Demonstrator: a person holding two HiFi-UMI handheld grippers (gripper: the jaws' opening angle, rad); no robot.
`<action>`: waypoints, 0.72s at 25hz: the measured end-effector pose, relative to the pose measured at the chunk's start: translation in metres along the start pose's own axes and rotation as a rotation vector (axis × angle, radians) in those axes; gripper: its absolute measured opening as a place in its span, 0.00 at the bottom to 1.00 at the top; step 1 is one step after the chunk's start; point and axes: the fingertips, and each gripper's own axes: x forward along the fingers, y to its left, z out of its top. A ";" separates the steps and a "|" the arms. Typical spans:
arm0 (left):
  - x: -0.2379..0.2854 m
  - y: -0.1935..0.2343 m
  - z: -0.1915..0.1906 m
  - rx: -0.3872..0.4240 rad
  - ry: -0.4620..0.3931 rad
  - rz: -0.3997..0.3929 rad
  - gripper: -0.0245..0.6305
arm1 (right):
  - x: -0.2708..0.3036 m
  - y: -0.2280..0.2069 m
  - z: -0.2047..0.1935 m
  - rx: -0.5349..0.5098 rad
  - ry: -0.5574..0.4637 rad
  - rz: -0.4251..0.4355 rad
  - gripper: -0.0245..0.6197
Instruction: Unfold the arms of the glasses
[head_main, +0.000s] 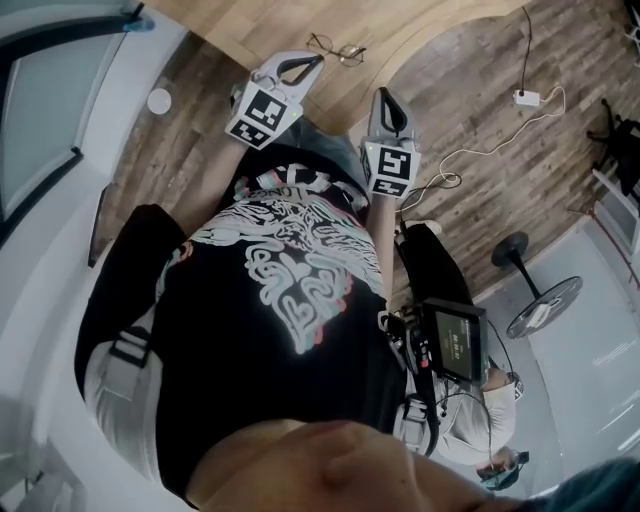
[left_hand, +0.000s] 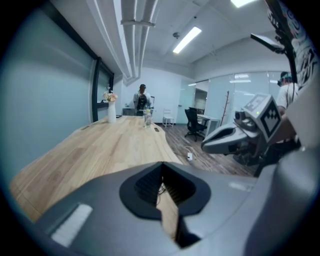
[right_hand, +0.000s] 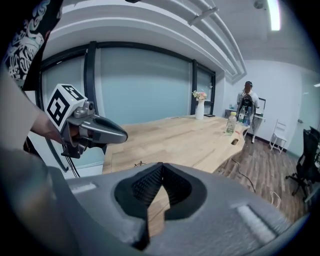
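Note:
A thin wire-framed pair of glasses (head_main: 337, 47) lies on the pale wooden table (head_main: 420, 30) near its curved edge. In the right gripper view the glasses (right_hand: 139, 163) show as a small dark shape on the tabletop. My left gripper (head_main: 312, 62) hovers just short of them, jaws shut with nothing between them. My right gripper (head_main: 386, 96) is held over the table edge to the right and nearer my body, also shut and empty. Each gripper view shows the other gripper: the right gripper (left_hand: 235, 137) and the left gripper (right_hand: 95, 130) float side by side.
A bottle (right_hand: 230, 123) and a vase of flowers (right_hand: 200, 107) stand far down the long table, where a person (right_hand: 246, 102) stands. An office chair (left_hand: 194, 122) stands right of the table. A white adapter (head_main: 527, 97) with cable lies on the wood floor.

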 end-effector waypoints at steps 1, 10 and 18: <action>0.004 0.004 0.000 -0.001 0.005 -0.002 0.02 | 0.004 -0.005 -0.001 -0.003 0.007 -0.002 0.04; 0.042 0.019 -0.013 0.001 0.064 -0.025 0.02 | 0.039 -0.030 -0.011 0.014 0.046 0.006 0.04; 0.077 0.019 -0.034 0.013 0.122 -0.049 0.02 | 0.067 -0.033 -0.036 -0.019 0.110 0.054 0.04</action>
